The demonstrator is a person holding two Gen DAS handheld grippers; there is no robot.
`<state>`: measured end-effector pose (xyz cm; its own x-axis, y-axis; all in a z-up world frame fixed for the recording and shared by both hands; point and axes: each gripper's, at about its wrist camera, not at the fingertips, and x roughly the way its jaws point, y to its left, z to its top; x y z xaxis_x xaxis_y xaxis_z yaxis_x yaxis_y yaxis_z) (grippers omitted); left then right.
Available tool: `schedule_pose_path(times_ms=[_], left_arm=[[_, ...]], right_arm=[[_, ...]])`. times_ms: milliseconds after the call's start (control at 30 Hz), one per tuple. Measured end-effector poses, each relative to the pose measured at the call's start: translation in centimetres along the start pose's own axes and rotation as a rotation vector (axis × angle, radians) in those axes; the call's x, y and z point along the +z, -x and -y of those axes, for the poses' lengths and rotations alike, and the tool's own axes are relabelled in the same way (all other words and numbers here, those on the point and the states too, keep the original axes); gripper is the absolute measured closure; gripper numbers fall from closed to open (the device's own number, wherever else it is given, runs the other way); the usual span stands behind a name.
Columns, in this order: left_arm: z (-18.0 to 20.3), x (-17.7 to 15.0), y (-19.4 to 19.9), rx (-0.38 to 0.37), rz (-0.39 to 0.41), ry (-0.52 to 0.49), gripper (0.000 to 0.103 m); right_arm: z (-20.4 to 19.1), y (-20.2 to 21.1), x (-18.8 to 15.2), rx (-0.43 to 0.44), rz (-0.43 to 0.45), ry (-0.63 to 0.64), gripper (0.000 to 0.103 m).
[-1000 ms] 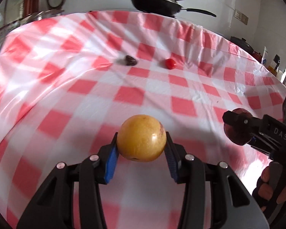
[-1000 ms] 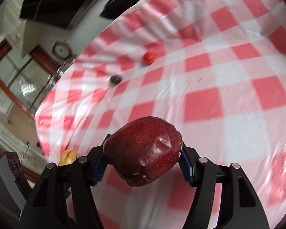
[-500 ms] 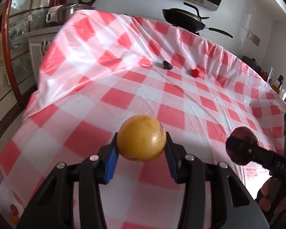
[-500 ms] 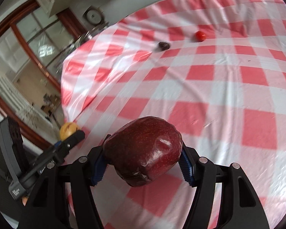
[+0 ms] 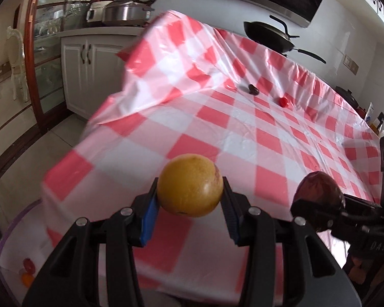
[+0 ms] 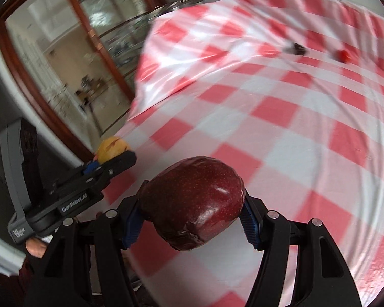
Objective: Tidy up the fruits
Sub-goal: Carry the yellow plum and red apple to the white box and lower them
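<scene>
left gripper point(image 5: 190, 199) clamps a yellow fruit point(image 5: 190, 184) above the worktop point(image 5: 243, 133) edge. right gripper point(image 6: 192, 220) clamps a dark red apple point(image 6: 192, 206). small tomato point(image 5: 283, 101) lies at 1 o'clock.

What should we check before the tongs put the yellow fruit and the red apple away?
1. Left tongs squeeze the yellow fruit on both sides: ok.
2. Right tongs squeeze the red apple on both sides: ok.
3. The two tongs are apart and not bumping: ok.
4. A place to drop the fruit: a container with small fruits sits at the lower left below the table edge, but whether it is the right place: cannot tell.
5. All fruit picked up: not ok; a small red fruit and a dark fruit lie on the checkered tablecloth.
</scene>
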<state>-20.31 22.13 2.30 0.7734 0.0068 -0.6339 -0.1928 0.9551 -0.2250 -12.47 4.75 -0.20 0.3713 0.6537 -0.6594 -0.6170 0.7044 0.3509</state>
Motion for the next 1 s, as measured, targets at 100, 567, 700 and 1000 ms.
schedule_pose_path(times_ms=[100,567,700,1000], left_arm=[[-1.6,-0.6,1.5,0.028,0.014,-0.005,0.058],[-14.6,-6.1,7.3,0.284,-0.036,0.124,0.058],[-17.5,-8.7,4.5,0.348,-0.166,0.184,0.058],[-21.2,-13.3,0.1,0.484,-0.365,0.275,0.058]], right_arm=[[-2.7,-0.9,-0.5,0.027,-0.028,0.081,0.040],[-18.5,-6.6,-6.8,0.327,-0.247,0.566,0.040],[-20.7,-11.6,-10.1,0.306,-0.400,0.666,0.040],[-21.0,-23.0,-12.8,0.111,-0.613,0.674,0.040]])
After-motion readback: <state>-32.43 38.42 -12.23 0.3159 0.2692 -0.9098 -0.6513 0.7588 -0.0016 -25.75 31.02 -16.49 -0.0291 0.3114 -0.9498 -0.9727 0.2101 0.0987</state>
